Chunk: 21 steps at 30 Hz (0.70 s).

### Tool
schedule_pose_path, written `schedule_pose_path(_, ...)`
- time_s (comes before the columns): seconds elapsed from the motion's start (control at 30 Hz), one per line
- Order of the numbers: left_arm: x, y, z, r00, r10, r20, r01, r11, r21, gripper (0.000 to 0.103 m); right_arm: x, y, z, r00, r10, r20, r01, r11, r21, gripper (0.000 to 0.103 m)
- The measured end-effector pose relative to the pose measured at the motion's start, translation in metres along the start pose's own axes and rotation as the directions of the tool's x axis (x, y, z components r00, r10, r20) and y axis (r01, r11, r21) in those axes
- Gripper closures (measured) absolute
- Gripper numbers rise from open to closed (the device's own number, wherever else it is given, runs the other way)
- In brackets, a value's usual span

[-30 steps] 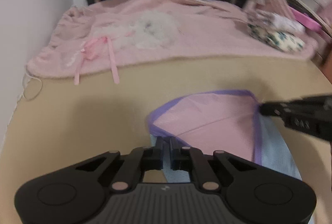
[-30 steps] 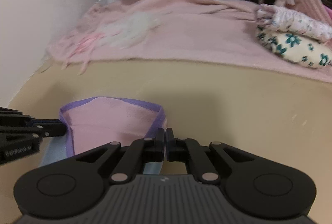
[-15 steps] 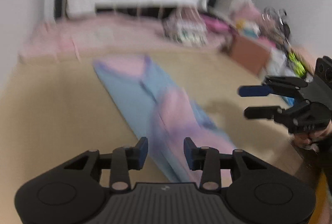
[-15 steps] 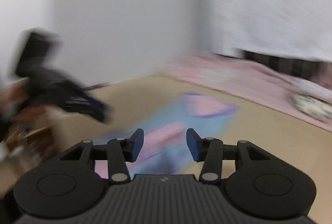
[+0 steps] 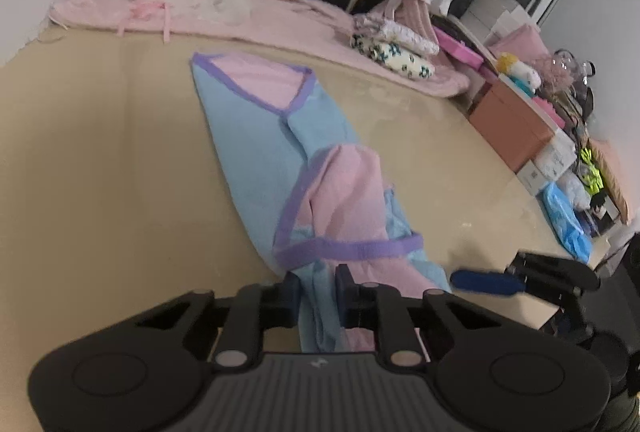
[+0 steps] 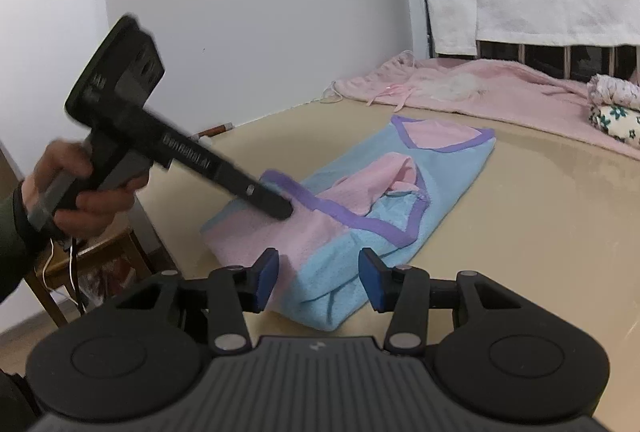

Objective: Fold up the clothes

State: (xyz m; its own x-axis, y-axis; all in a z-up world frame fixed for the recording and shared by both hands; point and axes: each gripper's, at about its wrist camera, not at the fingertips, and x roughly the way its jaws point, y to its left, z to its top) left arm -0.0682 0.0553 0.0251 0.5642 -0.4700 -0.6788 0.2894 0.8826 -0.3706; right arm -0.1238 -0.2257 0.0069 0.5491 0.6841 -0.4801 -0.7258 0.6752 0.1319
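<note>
A light-blue and pink garment (image 5: 256,159) with purple trim lies lengthwise on the tan table (image 5: 100,171), its far end folded back to show pink. My left gripper (image 5: 318,294) hangs low over the garment's near end, open, jaws narrowed, with blue cloth showing in the gap. From the right wrist view the left gripper (image 6: 280,209) shows side-on, its tip at the pink panel by the purple band. My right gripper (image 6: 318,280) stands wide open just above the near corner of the garment (image 6: 400,199); in the left wrist view the right gripper (image 5: 484,282) shows one blue pad beside the hem.
A pink blanket (image 5: 240,7) lies across the table's far edge with folded floral clothes (image 5: 396,51) on it. Boxes and bags (image 5: 516,123) crowd the right side. A white wall is at left. A wooden stool (image 6: 100,256) stands below a person's hand (image 6: 80,187).
Both grippers let go of the far purple-trimmed edge, opened and swung back to the garment's near end. The left gripper's jaws have since narrowed.
</note>
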Motion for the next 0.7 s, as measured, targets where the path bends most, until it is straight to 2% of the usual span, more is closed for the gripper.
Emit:
schedule_pose_path(0.2,0.002,0.011,0.012,1.000,-0.022,0.014,0.023,0.998,-0.063,0.088,0.002,0.012,0.001,0.999,-0.033,-0.021,0.031,0.997,-0.072,0.057)
schedule_pose_path(0.27,0.006,0.015,0.016,0.999,-0.031,0.018,0.033,0.997,-0.074,0.089,0.001,0.016,0.005,0.999,-0.041,-0.001,0.041,0.995,-0.090,0.057)
schedule_pose_path(0.37,0.013,0.015,0.018,0.999,-0.036,0.023,0.038,0.997,-0.063,0.095,-0.003,0.021,0.013,0.998,-0.044,0.041,0.048,0.993,-0.107,0.057)
schedule_pose_path(0.43,0.018,0.016,0.020,0.999,-0.040,0.026,0.041,0.998,-0.056,0.095,0.001,0.027,0.017,0.999,-0.004,0.049,0.010,0.992,-0.127,0.057)
schedule_pose_path(0.47,0.020,0.016,0.021,0.999,-0.041,0.028,0.043,0.998,-0.052,0.091,0.008,0.030,0.017,1.000,-0.001,0.030,0.005,0.990,-0.139,0.057)
schedule_pose_path(0.5,0.022,0.016,0.022,0.999,-0.043,0.030,0.044,0.998,-0.049,0.081,0.016,0.033,0.016,1.000,0.001,0.011,0.001,0.989,-0.151,0.057)
schedule_pose_path(0.57,0.027,0.017,0.024,0.998,-0.046,0.033,0.048,0.998,-0.041,0.068,0.029,0.037,0.013,1.000,0.000,-0.028,-0.004,0.986,-0.166,0.057)
schedule_pose_path(0.63,0.032,0.018,0.025,0.998,-0.050,0.036,0.051,0.998,-0.034,0.076,0.037,0.038,0.009,0.999,-0.003,-0.050,-0.005,0.986,-0.167,0.058)
schedule_pose_path(0.7,0.036,0.018,0.027,0.998,-0.061,0.032,0.062,0.998,-0.033,0.076,0.035,0.038,0.012,0.999,-0.004,-0.039,-0.002,0.988,-0.152,0.057)
